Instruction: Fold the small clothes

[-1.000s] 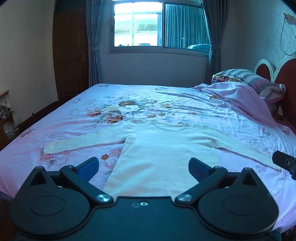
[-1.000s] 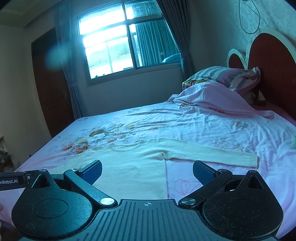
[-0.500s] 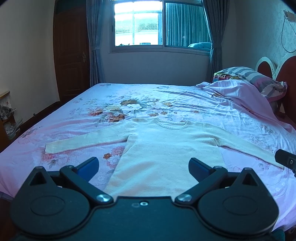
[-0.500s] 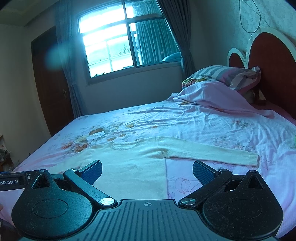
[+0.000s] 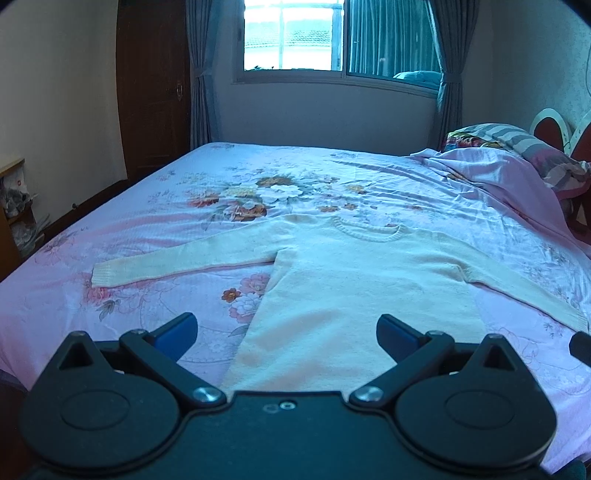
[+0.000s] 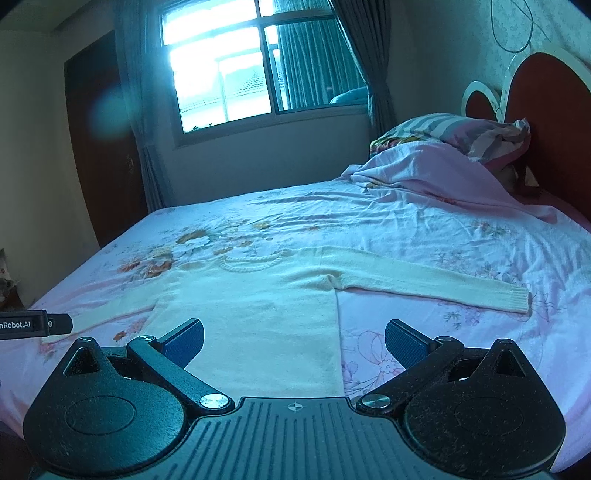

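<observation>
Both tongs have edged forward over the bed's near edge, left tongs point(image 5: 286, 326) and right tongs point(image 6: 293, 334) gaping wide and empty. Sweater point(image 5: 354, 295) lies flat there, sleeves spread. Soft, light knit should drape; pinch a cuff or shoulder.

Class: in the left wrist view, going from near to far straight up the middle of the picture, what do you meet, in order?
left gripper → cream sweater → floral bedsheet → window

We record a plain cream sweater point(image 5: 362, 288) on a pink bed sheet point(image 5: 155, 236) printed with orange and white flowers. Pillow point(image 6: 443, 127) — grey and white stripes. Curtains point(image 5: 201, 70) grey, headboard point(image 6: 546, 122) dark red — tongs' pads point(image 6: 184, 338) blue.
</observation>
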{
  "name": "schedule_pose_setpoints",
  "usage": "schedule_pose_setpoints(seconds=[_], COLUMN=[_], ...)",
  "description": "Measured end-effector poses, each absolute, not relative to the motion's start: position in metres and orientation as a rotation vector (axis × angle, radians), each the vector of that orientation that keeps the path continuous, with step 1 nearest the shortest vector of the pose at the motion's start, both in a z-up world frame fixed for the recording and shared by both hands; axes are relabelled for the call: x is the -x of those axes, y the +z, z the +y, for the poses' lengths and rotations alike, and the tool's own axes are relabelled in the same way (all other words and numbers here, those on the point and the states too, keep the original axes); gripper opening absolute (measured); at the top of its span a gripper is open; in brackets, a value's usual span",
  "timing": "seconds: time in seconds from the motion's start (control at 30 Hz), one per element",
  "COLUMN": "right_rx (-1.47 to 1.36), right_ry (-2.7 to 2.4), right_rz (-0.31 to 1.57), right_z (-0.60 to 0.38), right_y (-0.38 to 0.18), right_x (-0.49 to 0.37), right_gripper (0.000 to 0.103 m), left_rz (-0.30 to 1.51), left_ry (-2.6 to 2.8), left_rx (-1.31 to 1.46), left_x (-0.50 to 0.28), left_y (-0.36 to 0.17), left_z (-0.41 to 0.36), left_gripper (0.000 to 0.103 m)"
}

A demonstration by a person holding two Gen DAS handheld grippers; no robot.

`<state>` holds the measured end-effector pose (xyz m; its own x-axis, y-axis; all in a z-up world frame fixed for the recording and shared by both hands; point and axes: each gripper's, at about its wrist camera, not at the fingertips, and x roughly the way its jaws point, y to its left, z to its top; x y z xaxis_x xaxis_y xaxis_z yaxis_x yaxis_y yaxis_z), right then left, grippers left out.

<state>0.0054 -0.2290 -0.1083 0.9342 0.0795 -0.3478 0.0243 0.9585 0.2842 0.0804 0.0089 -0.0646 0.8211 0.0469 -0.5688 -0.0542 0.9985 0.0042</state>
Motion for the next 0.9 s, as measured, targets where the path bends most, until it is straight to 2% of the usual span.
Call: schedule_pose_setpoints(seconds=[0.9], right_rx=[-0.191], right_ry=[0.103], right_rz=[0.450], right_z=[-0.161], right_y=[-0.110], right_x=[-0.155], right_gripper=[0.103], left_rz=[0.670], left_ry=[0.201], left_rx=[0.040], left_x=[-0.187], left_y=[-0.097], left_z=[0.075], left_gripper=[0.100])
